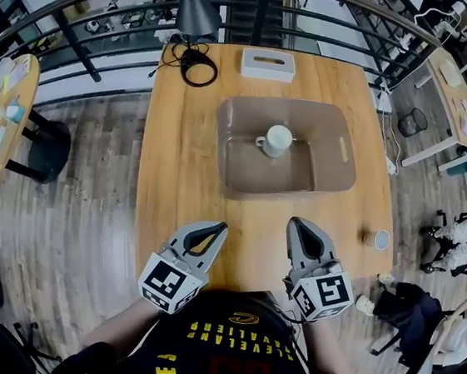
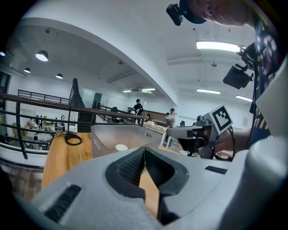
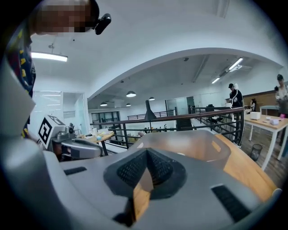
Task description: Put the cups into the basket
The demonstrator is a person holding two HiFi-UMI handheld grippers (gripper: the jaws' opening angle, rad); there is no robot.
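"Looking straight down, where are the cups?"

"A white handled mug [image 1: 277, 139] sits inside the greyish-brown rectangular plastic basket [image 1: 333, 125] in the middle of the wooden counter [image 1: 178, 159]. A small tan cup [image 1: 376, 238] stands alone at the counter's right edge, well apart from the basket; the right tongs view leaves it out."

"And the tongs?"

"Left tongs [image 1: 219, 226] and right tongs [image 1: 294, 224] hover side by side over the near edge, both closed on nothing. Each tongs view shows its jaws meeting at the tips and the other tongs alongside. The left one catches only the mug's rim over the basket wall."

"Room to move?"

"Bare wood lies between the tongs and the basket's near wall. A white tissue box [image 1: 268, 64] and a coiled black cable [image 1: 198, 67] lie along the far edge, clear of the basket."
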